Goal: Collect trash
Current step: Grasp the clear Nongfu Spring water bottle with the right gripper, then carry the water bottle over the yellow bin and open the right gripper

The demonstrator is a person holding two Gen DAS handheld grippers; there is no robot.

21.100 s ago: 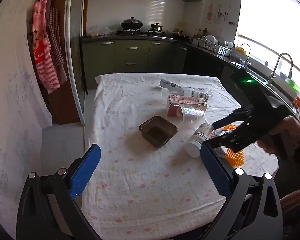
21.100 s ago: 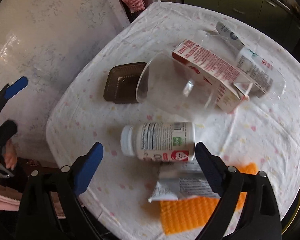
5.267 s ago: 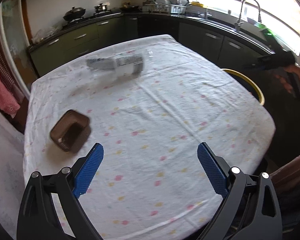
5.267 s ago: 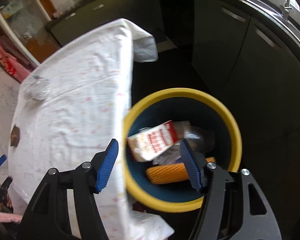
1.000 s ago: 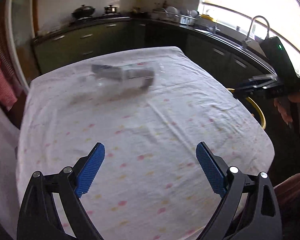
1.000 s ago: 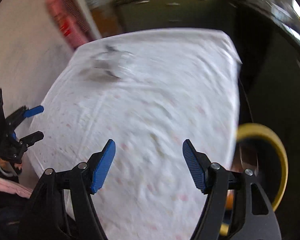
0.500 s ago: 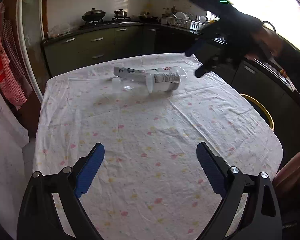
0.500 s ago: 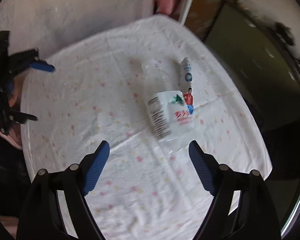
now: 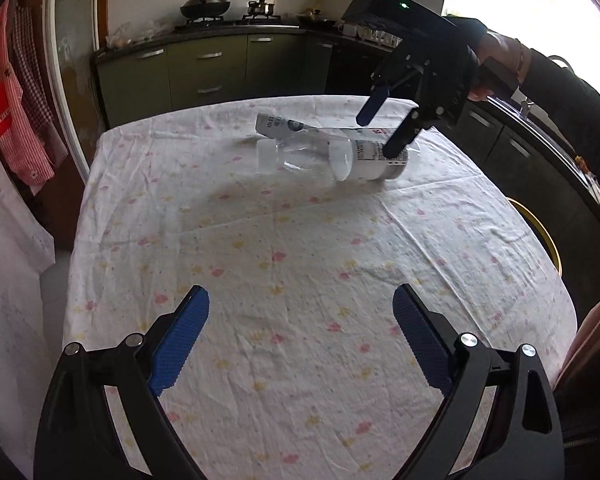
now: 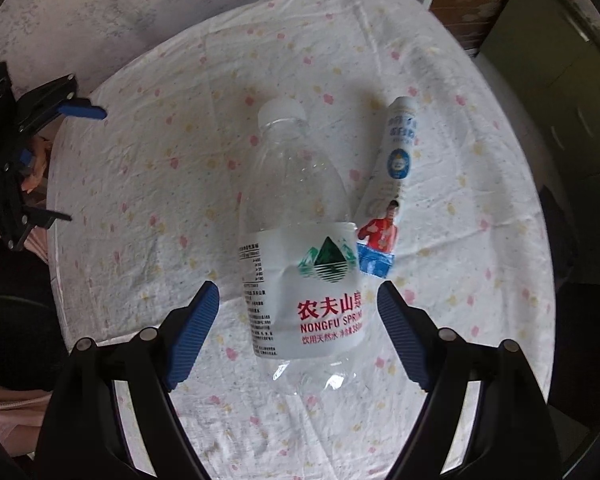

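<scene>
The clear water bottle (image 10: 300, 264) lies on its side on the far half of the table (image 9: 284, 264), white cap toward the left in the left wrist view, base toward the right; it looks empty, so I judge it very light, thin-walled and easily dented, smooth enough to roll or squirt out of a hard squeeze; the labelled belly, where the paper band gives some friction, seems the best place to take it, across its width. The right gripper (image 10: 298, 308) hangs above it pointing down, its blue pads spread wide on either side of the label and pressing on nothing; the bottle lies between and below them, not yet held. Just beside the bottle, on its far side, lies a long printed sachet (image 10: 392, 184), flat and limp, its lower end touching or tucked against the bottle's label; that end could be pinched along with the bottle if the far pad comes down on it. The left gripper (image 9: 300, 336) hovers at the near edge of the table, tongs spread and empty, well apart from the bottle. The yellow-rimmed bin (image 9: 540, 236) shows past the table's right edge; nothing else lies on the flowered cloth between bottle and bin.
</scene>
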